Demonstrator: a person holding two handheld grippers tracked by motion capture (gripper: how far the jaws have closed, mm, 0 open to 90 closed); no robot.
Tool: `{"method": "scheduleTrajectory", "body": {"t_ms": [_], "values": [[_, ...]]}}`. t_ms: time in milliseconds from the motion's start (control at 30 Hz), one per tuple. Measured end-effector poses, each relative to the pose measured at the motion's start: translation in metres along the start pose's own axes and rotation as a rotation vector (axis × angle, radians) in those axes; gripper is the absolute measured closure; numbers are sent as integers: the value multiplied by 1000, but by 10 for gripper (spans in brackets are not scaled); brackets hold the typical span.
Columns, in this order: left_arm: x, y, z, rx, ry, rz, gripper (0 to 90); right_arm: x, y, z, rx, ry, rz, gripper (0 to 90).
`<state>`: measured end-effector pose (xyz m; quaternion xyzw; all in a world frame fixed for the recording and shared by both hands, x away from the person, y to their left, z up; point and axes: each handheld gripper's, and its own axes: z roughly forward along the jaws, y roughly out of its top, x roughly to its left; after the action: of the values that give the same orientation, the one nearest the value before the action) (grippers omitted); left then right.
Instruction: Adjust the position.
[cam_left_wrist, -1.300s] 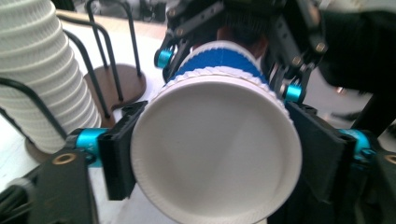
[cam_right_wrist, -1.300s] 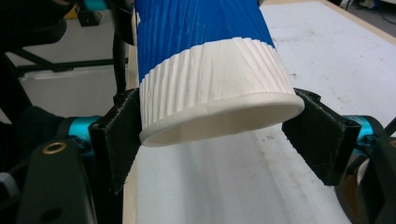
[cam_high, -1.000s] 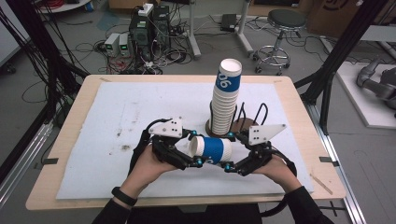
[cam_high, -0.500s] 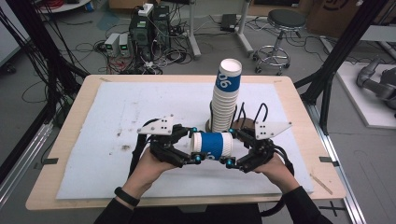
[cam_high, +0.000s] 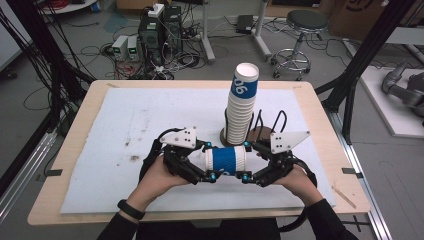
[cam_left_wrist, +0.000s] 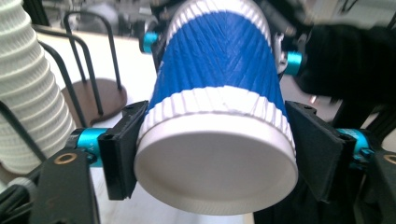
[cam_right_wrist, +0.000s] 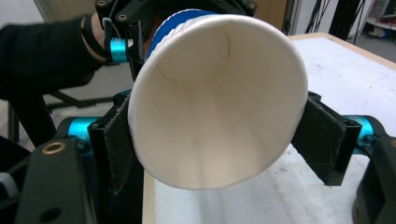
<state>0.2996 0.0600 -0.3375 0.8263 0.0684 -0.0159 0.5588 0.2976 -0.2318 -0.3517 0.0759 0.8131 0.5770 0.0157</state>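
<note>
A blue-and-white paper cup lies level in the air between my two grippers, above the front of the white mat. My left gripper has the cup's closed base end between its pads. Those jaws have just been opening, but both pads still lie against the cup's sides. My right gripper faces it from the other side. Its jaws have just been closing, and its pads now press the rim of the cup's open mouth from both sides.
A tall stack of white cups, topped by a blue-banded one, stands in a black wire holder with a round brown base just behind the grippers. The wooden table's edge frames the mat. Cables, electronics and a stool are on the floor beyond.
The right gripper's jaws have come in onto the mouth end of the cup. Both hands and the cup have kept their place.
</note>
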Motion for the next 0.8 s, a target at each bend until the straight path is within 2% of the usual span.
{"method": "scheduleTrajectory", "body": {"t_ms": [33, 167, 200, 267, 400, 500, 700, 800], "values": [[-2, 2, 1, 31, 10, 16, 242, 0, 0, 0, 3, 3, 3, 222], [-3, 4, 2, 57, 16, 29, 243, 0, 0, 0, 27, 6, -3, 223], [-4, 3, 3, 90, 25, 48, 260, 0, 1, 1, 38, 4, -12, 222], [-4, 2, 3, 94, 20, 56, 282, 1, 2, 1, 56, 3, -25, 221], [-1, 0, 2, 65, 5, 60, 286, 1, 3, 0, 43, -3, -18, 181], [0, -2, -1, 25, 1, 54, 289, 0, 3, -2, 23, -3, -17, 172], [2, -4, -7, -60, 6, 60, 291, -3, 3, -10, -30, -7, 36, 152], [2, -6, -6, -96, -8, 59, 291, -3, 3, -8, -56, 12, 66, 144]]}}
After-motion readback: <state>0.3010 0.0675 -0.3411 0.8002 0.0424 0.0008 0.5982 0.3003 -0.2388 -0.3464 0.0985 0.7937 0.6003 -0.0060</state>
